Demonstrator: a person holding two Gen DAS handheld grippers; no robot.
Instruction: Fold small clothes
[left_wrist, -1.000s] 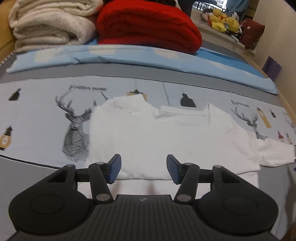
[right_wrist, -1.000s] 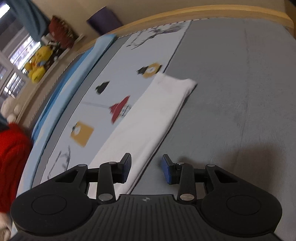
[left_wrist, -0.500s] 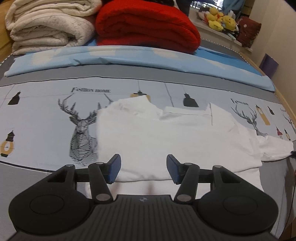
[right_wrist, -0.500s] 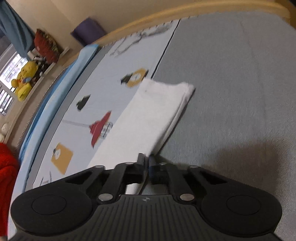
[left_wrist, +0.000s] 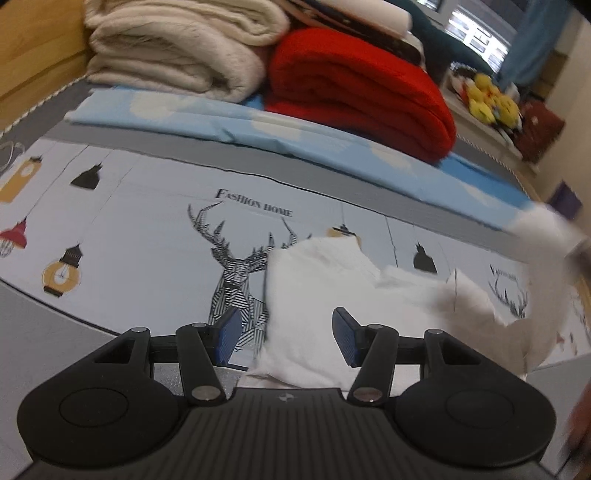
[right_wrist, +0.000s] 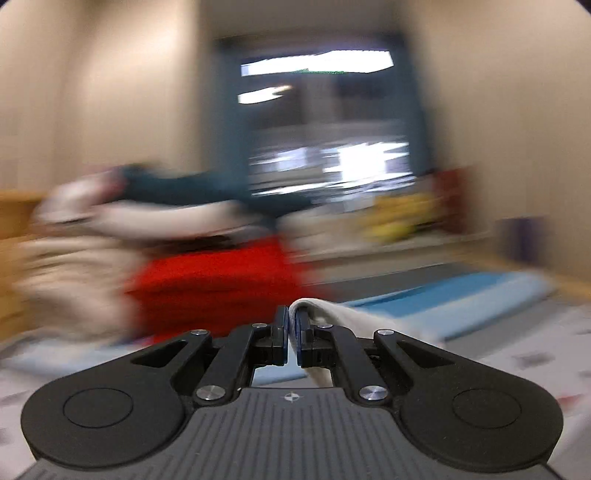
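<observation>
Bed (left_wrist: 110, 240) with printed sheet, folded blankets stacked behind. Left wrist view: white garment (left_wrist: 332, 295) lying partly folded near lower centre, right end lifted and blurred; left gripper (left_wrist: 284, 332) spread, empty, above near edge. Earlier: garment flat, sleeve stretched right. Right wrist view: right gripper (right_wrist: 291, 332) pinching white cloth edge, raised, room smeared; earlier open beside sleeve. Fold just started, most left.
</observation>
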